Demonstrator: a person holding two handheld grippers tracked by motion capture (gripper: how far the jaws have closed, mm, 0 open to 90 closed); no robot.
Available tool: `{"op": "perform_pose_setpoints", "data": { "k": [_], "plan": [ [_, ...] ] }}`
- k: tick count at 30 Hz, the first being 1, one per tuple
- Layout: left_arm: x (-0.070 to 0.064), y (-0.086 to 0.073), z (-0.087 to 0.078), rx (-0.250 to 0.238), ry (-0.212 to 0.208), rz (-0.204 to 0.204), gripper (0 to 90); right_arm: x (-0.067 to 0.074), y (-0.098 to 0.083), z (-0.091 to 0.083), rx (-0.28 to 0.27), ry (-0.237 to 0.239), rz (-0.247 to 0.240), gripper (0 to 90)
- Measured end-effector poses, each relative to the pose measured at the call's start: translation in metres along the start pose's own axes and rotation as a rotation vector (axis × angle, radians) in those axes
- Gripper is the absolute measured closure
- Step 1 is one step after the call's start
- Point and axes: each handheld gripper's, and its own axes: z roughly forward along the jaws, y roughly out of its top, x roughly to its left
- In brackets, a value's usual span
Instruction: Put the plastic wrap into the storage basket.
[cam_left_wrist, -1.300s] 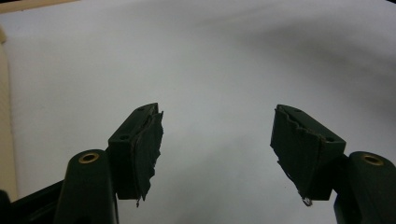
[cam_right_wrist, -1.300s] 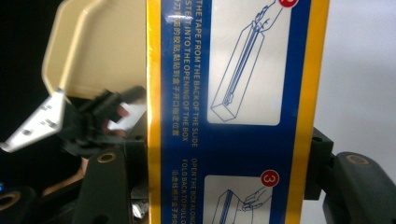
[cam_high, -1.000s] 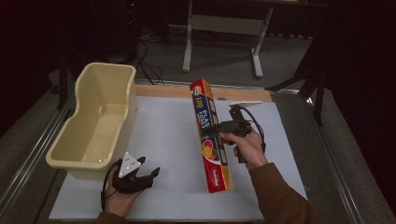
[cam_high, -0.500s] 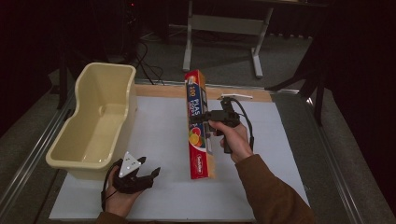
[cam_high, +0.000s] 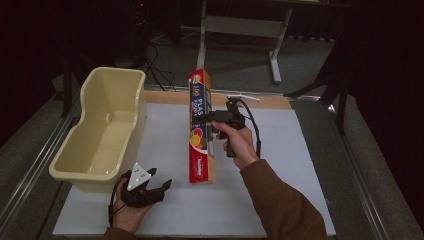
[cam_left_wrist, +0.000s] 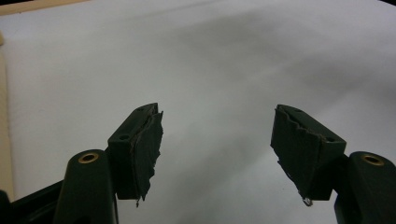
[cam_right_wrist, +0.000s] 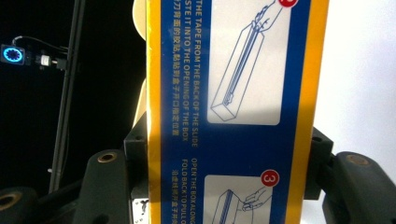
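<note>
A long blue and yellow box of plastic wrap (cam_high: 199, 131) hangs above the white mat, its length running from near to far. My right gripper (cam_high: 208, 119) comes at it from the right and is shut on its upper middle. In the right gripper view the box (cam_right_wrist: 233, 88) stands between both jaws, its printed instruction panels facing the camera, with my right gripper (cam_right_wrist: 229, 156) clamped on its sides. My left gripper (cam_high: 159, 184) rests low at the mat's near left, beside the tub's front corner. In the left gripper view my left gripper (cam_left_wrist: 217, 140) is open over bare white mat.
A cream plastic tub (cam_high: 134, 112) stands on the left of the table, open side up. The white mat (cam_high: 300, 165) covers most of the tabletop, with a wooden strip (cam_high: 270, 102) along its far edge. Metal stand legs (cam_high: 272, 60) lie on the floor beyond.
My right gripper has carried the box to the left, closer to the tub. The left hand and its gripper have stayed where they were.
</note>
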Motion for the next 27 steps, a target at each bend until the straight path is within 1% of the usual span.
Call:
{"op": "perform_pose_setpoints", "data": {
  "k": [3,8,18,24,27],
  "plan": [
    [0.0,0.0,0.001,0.002,-0.001,-0.001,33.1,0.004,0.004,0.005,-0.006,0.005,-0.001,39.8],
    [0.0,0.0,0.001,0.003,-0.002,0.002,33.1,0.012,0.011,0.012,-0.018,0.029,0.012,39.7],
    [0.0,0.0,0.001,-0.005,-0.004,-0.006,33.1,0.037,0.023,0.035,-0.048,0.026,0.004,39.7],
    [0.0,0.0,0.0,-0.008,-0.006,-0.01,33.1,0.051,0.03,0.051,-0.05,0.028,-0.003,39.7],
    [0.0,-0.001,0.0,-0.01,-0.007,-0.013,33.1,0.057,0.032,0.059,-0.048,0.038,0.0,39.7]
  ]
}}
